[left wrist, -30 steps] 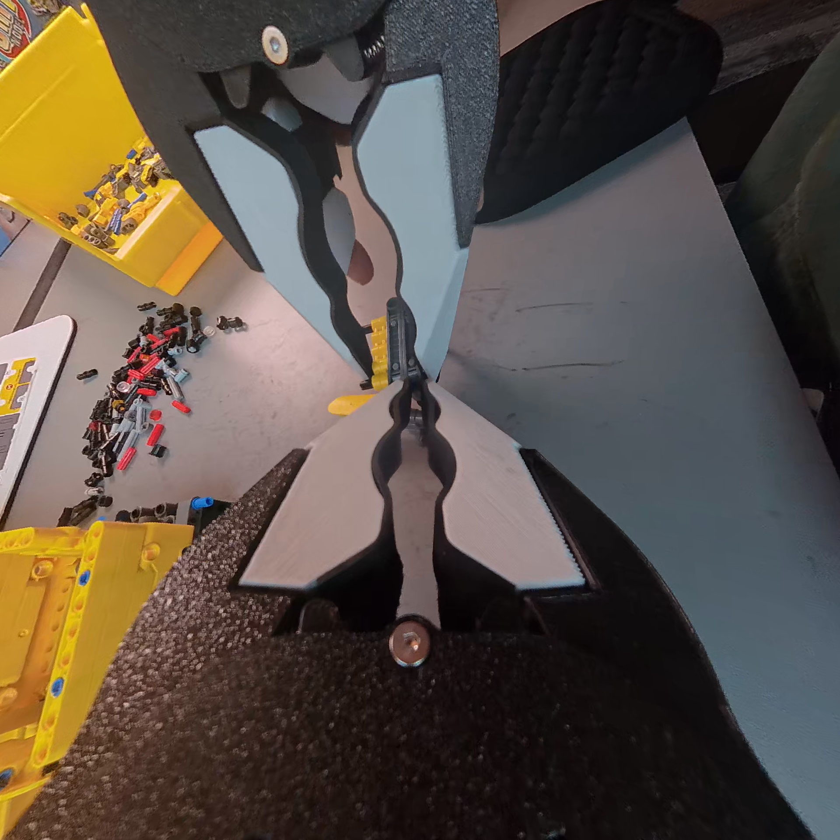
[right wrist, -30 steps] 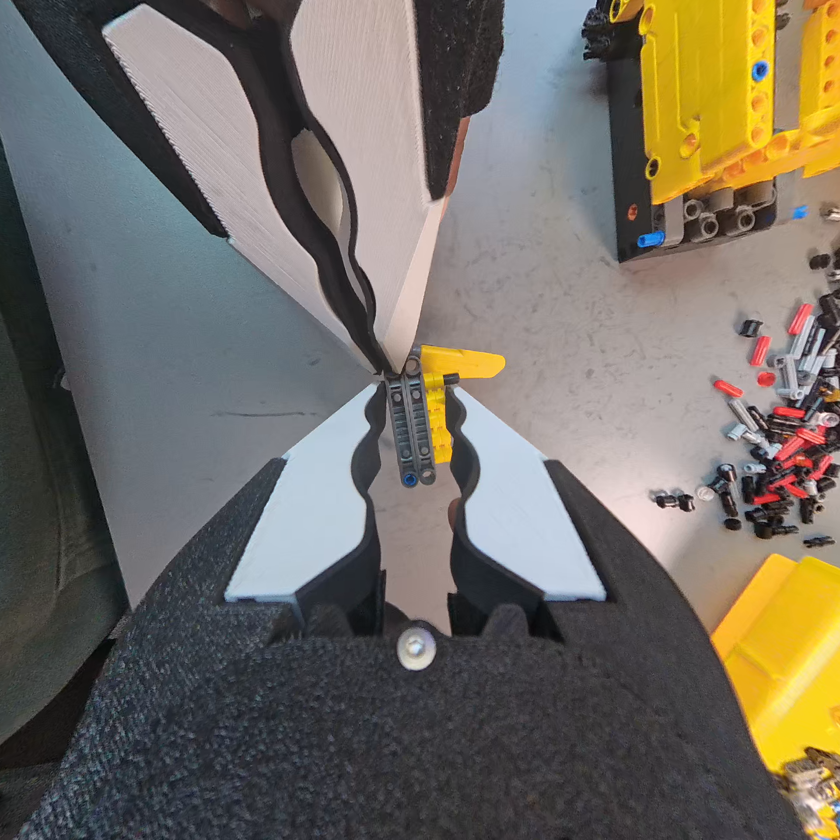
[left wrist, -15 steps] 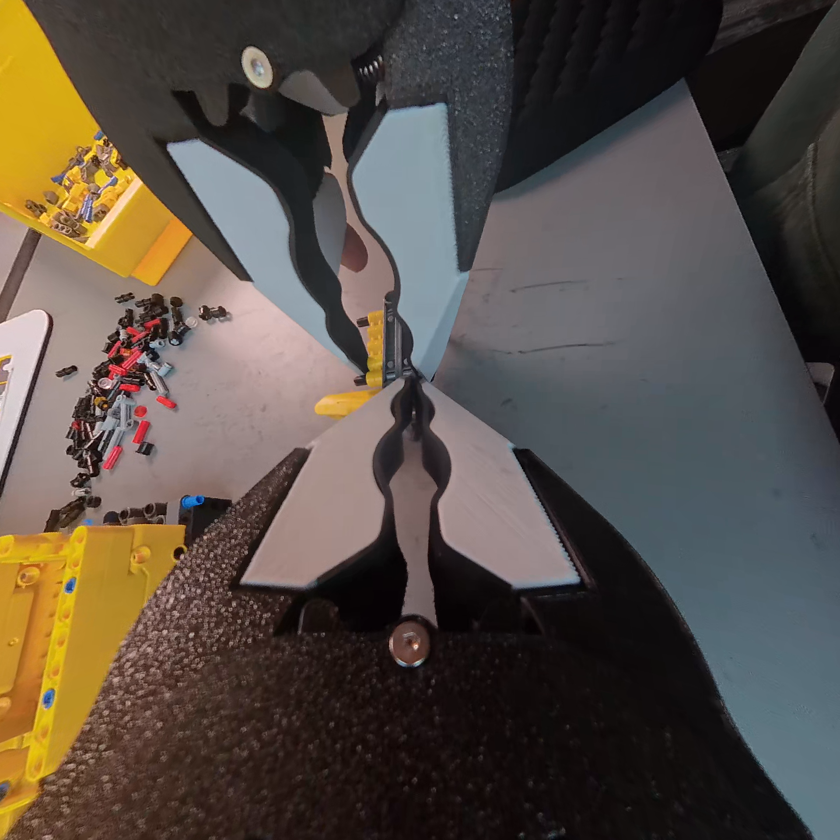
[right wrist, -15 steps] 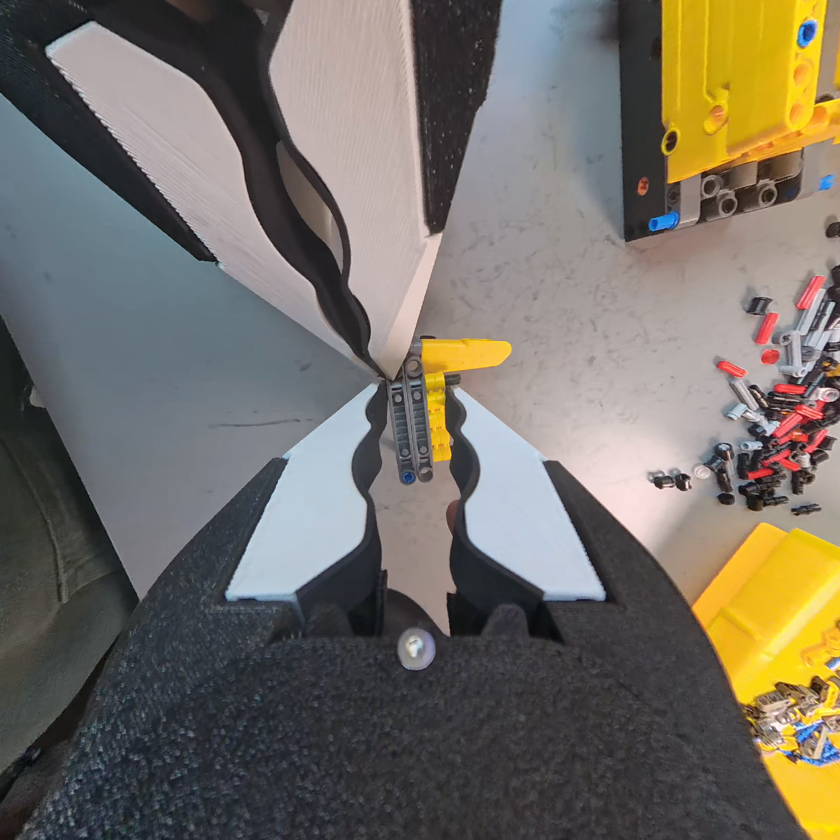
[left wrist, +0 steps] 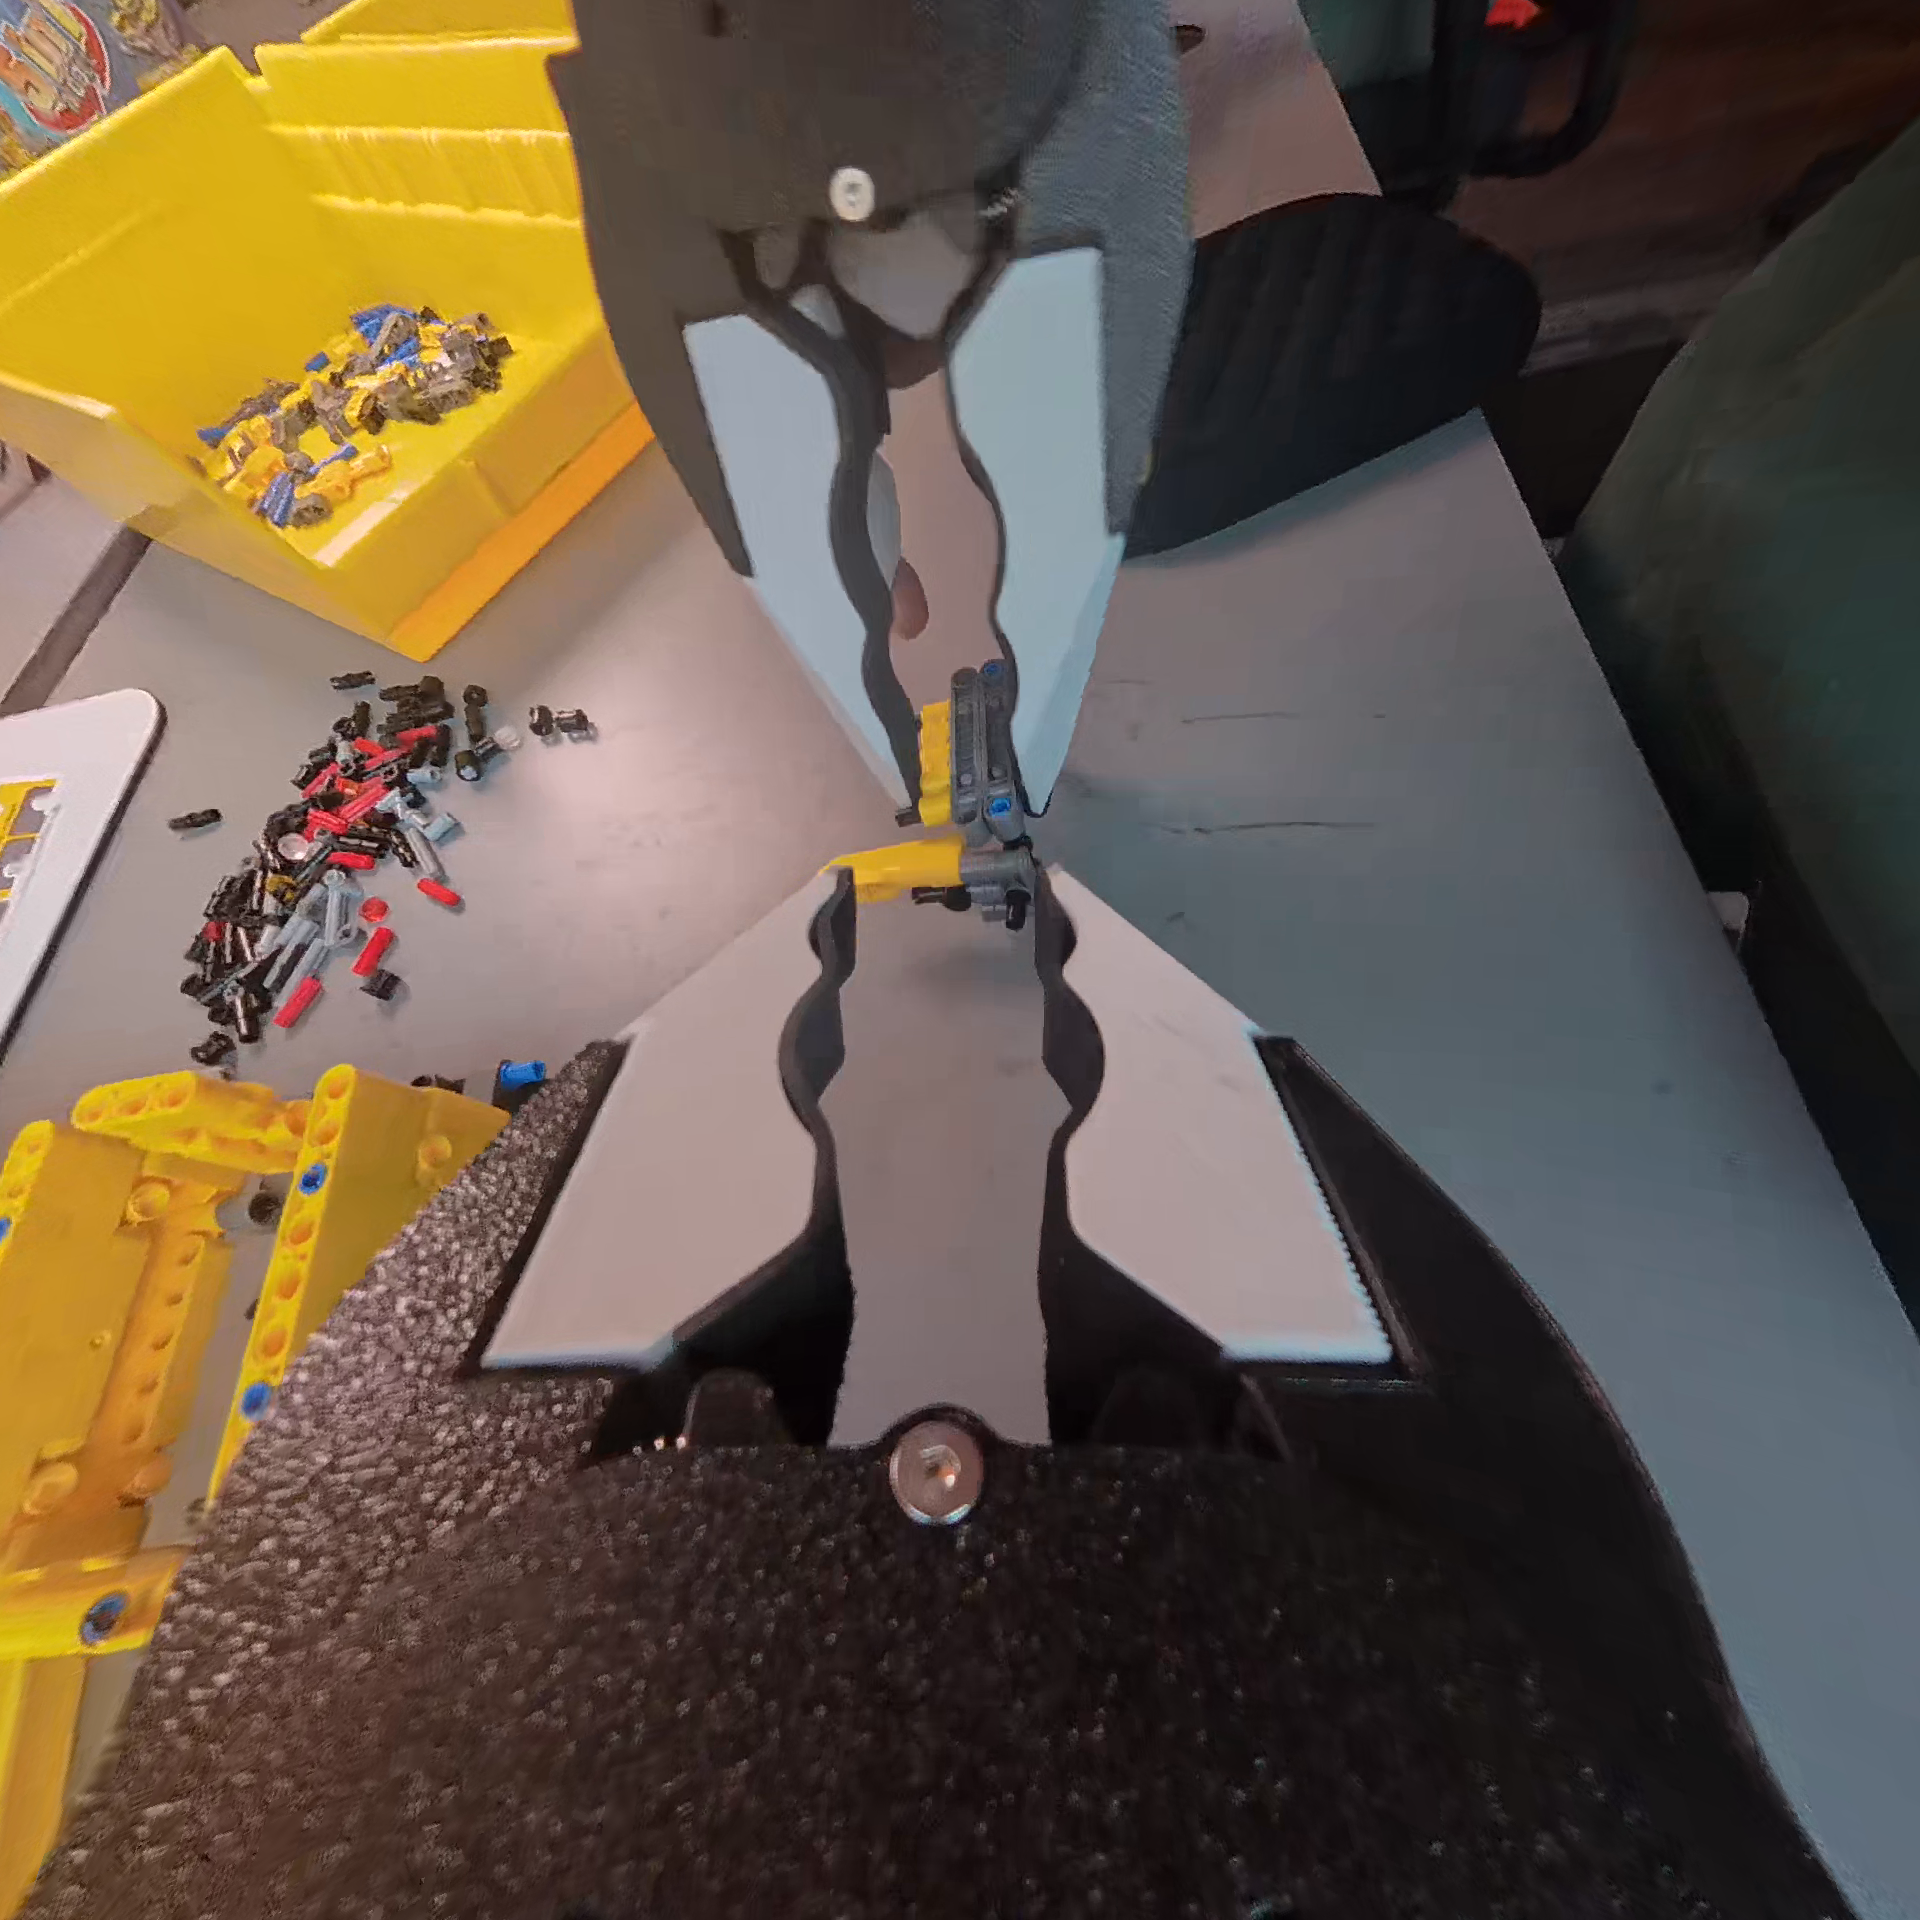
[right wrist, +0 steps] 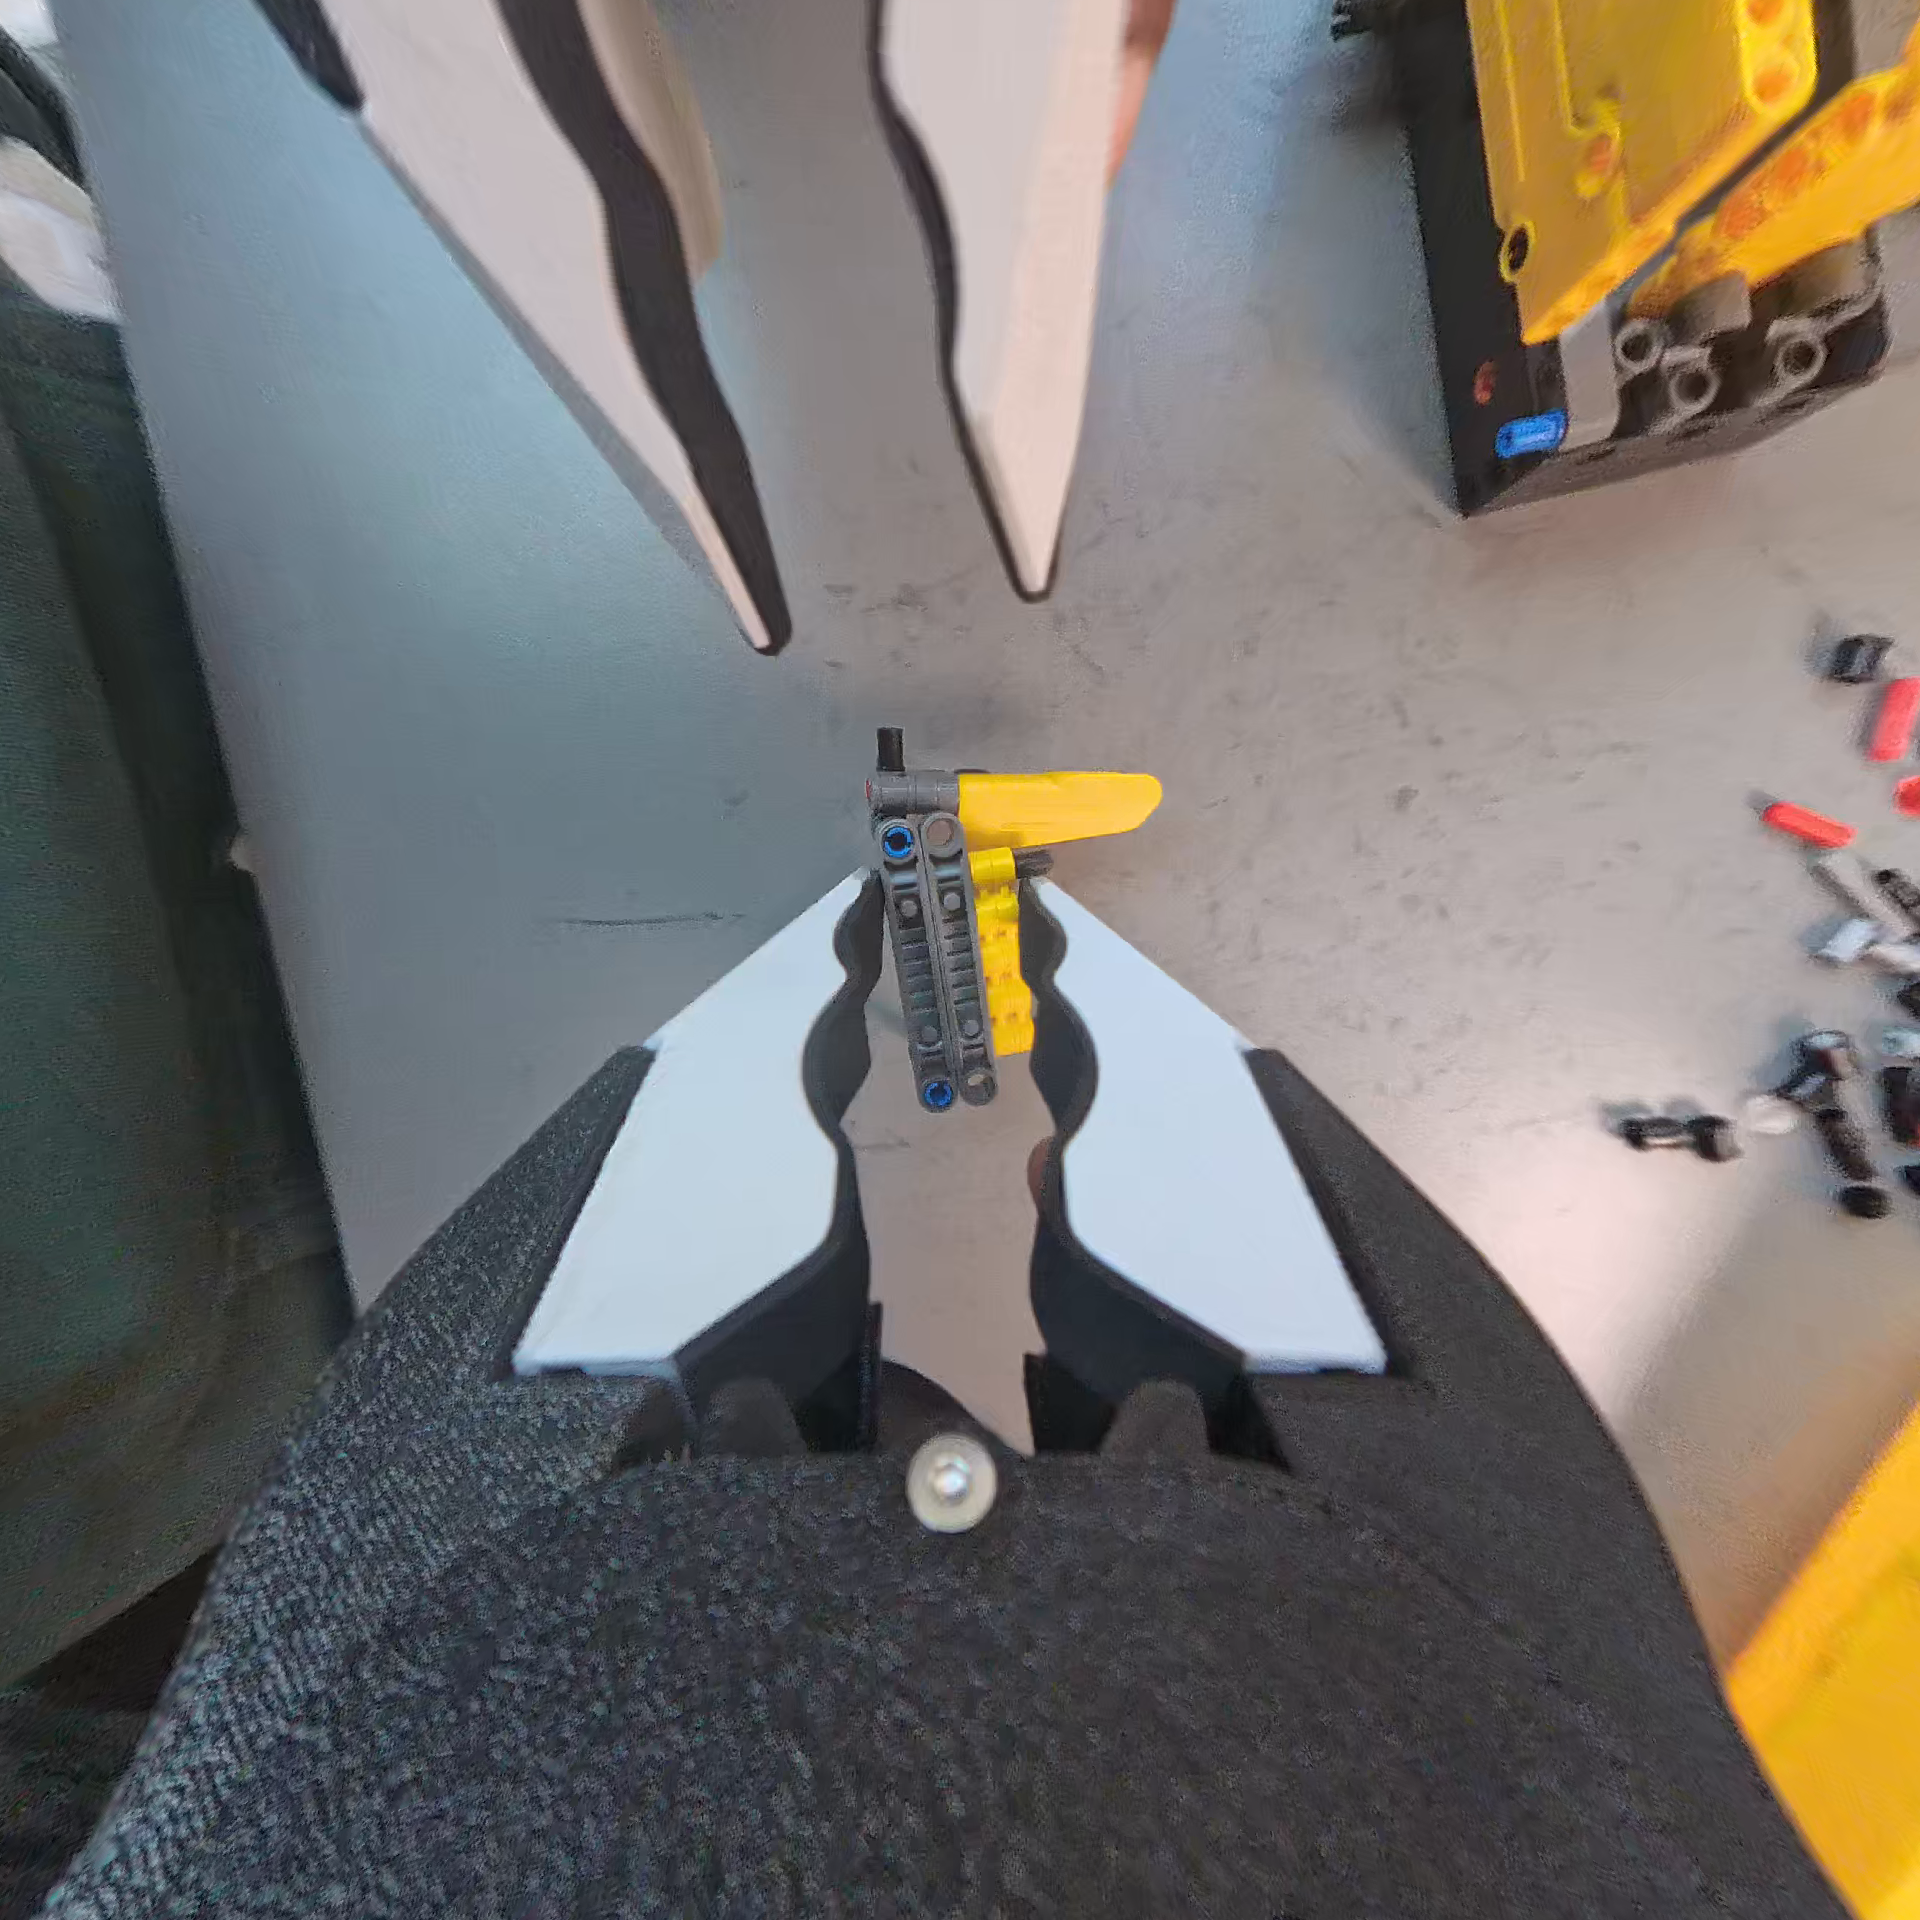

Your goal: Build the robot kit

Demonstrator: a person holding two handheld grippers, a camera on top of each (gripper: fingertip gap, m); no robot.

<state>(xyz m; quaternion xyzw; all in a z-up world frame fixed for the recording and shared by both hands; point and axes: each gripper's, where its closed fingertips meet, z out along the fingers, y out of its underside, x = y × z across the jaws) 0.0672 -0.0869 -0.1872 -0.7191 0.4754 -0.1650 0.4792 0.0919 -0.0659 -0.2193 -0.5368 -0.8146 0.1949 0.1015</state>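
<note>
I'm looking down my right gripper [right wrist: 945, 883] and its fingers are pinching a small brick assembly [right wrist: 951, 956]: two dark grey beams side by side with blue pins, a short yellow beam against them, and a yellow wing-shaped piece [right wrist: 1055, 802] sticking out sideways at the far end. The jaws are sitting narrow, closed on the beams, and the assembly is hanging above the grey table [right wrist: 1299, 727], not resting on it.

My left gripper [left wrist: 940, 894] is standing wide apart, nothing between its fingers. Its tips are sitting just beside the yellow wing piece and the grey connector at the end of the assembly; whether the left tip is touching the wing, I can't tell. From the right wrist view the left gripper's two fingers [right wrist: 727, 468] are pointing down at me from the top, apart from the assembly.

Off to the side on the table, I'm seeing a loose scatter of small pins [left wrist: 322, 862], black, red and grey. Beyond them a yellow bin [left wrist: 208, 260] is holding a little heap of mixed parts. Nearer me a large yellow brick build [left wrist: 135, 1299] is sitting on the table, and the corner of a white tablet [left wrist: 62, 790] is showing at the left edge.
</note>
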